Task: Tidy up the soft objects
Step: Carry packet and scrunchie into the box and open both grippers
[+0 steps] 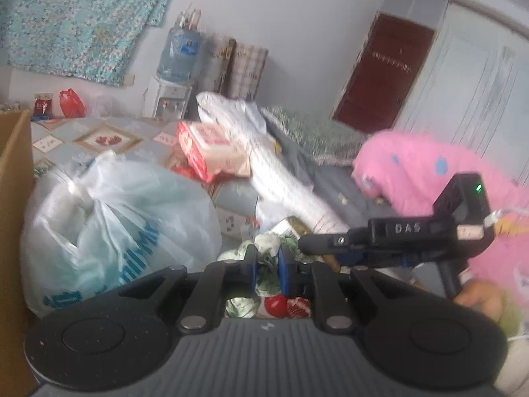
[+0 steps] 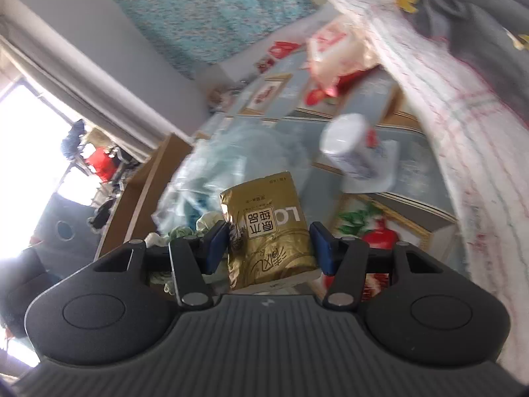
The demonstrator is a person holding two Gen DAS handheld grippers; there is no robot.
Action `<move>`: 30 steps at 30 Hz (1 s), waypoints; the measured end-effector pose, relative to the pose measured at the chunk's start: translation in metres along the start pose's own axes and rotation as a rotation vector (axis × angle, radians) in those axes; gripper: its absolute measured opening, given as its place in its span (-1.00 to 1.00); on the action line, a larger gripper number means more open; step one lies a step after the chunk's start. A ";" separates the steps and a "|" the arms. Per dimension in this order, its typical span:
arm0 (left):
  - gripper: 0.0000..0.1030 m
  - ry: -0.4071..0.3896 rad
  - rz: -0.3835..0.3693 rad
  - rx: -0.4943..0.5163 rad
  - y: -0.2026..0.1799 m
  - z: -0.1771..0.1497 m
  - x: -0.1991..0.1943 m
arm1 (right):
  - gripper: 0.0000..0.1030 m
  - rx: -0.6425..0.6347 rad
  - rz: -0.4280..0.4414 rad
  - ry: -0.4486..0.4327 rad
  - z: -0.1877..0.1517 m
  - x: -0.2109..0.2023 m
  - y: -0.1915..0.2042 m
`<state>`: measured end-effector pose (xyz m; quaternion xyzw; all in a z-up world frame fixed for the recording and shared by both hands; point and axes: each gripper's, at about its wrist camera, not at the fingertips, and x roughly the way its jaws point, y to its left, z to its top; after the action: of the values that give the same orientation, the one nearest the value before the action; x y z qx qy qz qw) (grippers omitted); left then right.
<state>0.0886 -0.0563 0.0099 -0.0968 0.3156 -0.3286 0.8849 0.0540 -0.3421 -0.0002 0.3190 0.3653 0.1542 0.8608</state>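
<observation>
A crumpled green and white cloth (image 1: 267, 271) sits pinched between the blue pads of my left gripper (image 1: 267, 269), which is shut on it just above the patterned bedspread. The cloth also shows at the left in the right wrist view (image 2: 180, 231). My right gripper (image 2: 269, 249) is shut on a gold foil tissue pack (image 2: 267, 231), its pads pressing both sides. From the left wrist camera, the right gripper (image 1: 307, 243) reaches in from the right with the gold pack (image 1: 291, 226) at its tip, close to the cloth.
A tied white and blue plastic bag (image 1: 115, 225) lies left, beside a cardboard box (image 1: 13, 198). A red and white pack (image 1: 211, 149) and a long white patterned bundle (image 1: 281, 172) lie behind. A pink dotted sleeve (image 1: 429, 172) and a hand (image 1: 479, 297) fill the right. A white cylinder (image 2: 350, 145) rests on the bedspread.
</observation>
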 end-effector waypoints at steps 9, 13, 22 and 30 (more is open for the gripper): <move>-0.73 -0.165 0.064 -0.021 0.014 0.020 -0.077 | 0.04 -0.127 0.120 0.048 0.018 0.013 0.064; -0.73 -0.222 0.166 -0.031 0.031 0.022 -0.112 | 0.04 -0.174 0.190 0.094 0.023 0.035 0.099; -0.72 -0.225 0.516 -0.046 0.086 0.009 -0.175 | 0.04 -0.312 0.336 0.285 0.019 0.116 0.198; -0.72 -0.096 0.652 -0.069 0.134 -0.005 -0.184 | 0.04 -0.497 0.313 0.512 -0.015 0.202 0.291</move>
<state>0.0477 0.1649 0.0466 -0.0359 0.2989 -0.0124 0.9535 0.1720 -0.0171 0.0769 0.1037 0.4667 0.4420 0.7590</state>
